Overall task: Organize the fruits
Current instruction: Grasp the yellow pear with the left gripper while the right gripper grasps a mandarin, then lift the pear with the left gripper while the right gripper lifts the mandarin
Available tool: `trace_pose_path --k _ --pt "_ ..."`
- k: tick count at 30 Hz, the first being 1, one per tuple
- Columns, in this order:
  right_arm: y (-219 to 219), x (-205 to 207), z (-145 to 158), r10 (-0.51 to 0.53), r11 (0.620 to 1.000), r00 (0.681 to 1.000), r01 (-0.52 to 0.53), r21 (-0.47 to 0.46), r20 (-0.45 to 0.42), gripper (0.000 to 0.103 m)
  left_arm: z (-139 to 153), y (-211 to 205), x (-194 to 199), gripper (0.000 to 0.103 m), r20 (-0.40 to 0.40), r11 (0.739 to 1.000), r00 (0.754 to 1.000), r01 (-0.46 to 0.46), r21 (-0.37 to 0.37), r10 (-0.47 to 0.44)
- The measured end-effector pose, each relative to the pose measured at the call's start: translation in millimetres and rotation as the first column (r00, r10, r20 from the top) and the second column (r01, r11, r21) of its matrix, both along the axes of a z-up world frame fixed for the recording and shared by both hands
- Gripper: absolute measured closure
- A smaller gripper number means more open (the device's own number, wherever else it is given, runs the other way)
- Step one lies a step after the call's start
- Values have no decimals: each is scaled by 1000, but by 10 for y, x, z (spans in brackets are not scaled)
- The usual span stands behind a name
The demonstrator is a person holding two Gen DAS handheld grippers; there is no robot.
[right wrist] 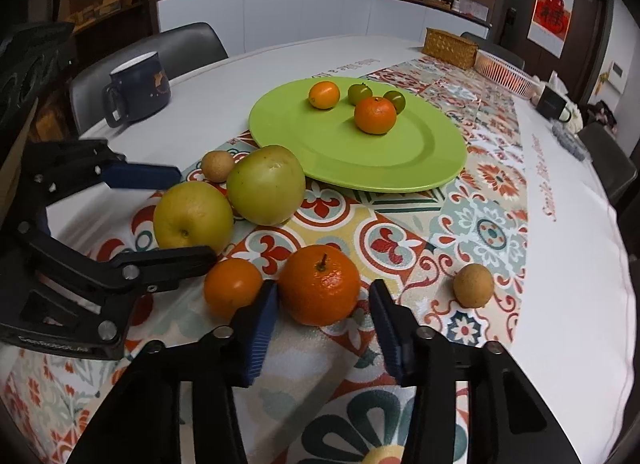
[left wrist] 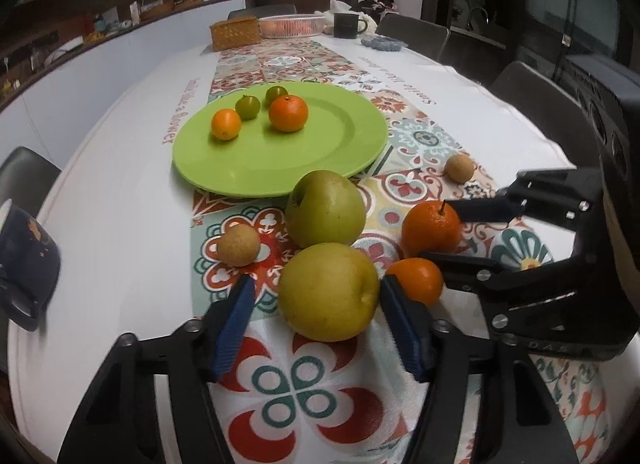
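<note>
A green plate holds two small oranges and two small green fruits. On the patterned runner before it lie a green apple, a yellow pear, a stemmed orange, a smaller orange and two brown longans. My left gripper is open with its fingers either side of the pear. My right gripper is open with its fingers either side of the stemmed orange.
A dark blue mug stands at the table's left. A wicker box, a pink basket and a dark cup stand at the far end. Chairs surround the table.
</note>
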State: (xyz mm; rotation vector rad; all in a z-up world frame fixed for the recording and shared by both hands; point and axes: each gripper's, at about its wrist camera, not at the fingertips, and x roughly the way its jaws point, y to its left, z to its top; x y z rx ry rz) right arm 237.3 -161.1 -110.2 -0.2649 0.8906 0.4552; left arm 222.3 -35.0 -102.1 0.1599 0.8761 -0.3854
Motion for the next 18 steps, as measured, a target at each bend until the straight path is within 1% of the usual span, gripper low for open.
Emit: trace_pose_path --k 1,3,7,11,15,18 --pt "1 -3 0 -4 1000 1000 4 2 1 60 1 -5 9 48 -6 1000 1000 2 -11 -2" --pt "-13 -14 -4 -12 1000 1000 12 10 2 60 -7 -8 33 51 -18 1000 1000 2 -28 -3" --pt "-35 -28 4 -35 999 999 35 29 -1 61 -15 -19 39 51 -25 999 1000 -4 -37 3" --pt "-74 -47 23 -69 996 998 69 49 0 61 -6 3 35 51 -41 998 999 -34 -53 32" --pt "-107 -84 74 -96 993 995 95 66 8 61 25 34 -22 52 -36 997 998 -59 -51 57" --pt "-113 -129 140 -106 992 994 104 77 18 61 67 47 -71 52 -35 996 998 -63 -65 61"
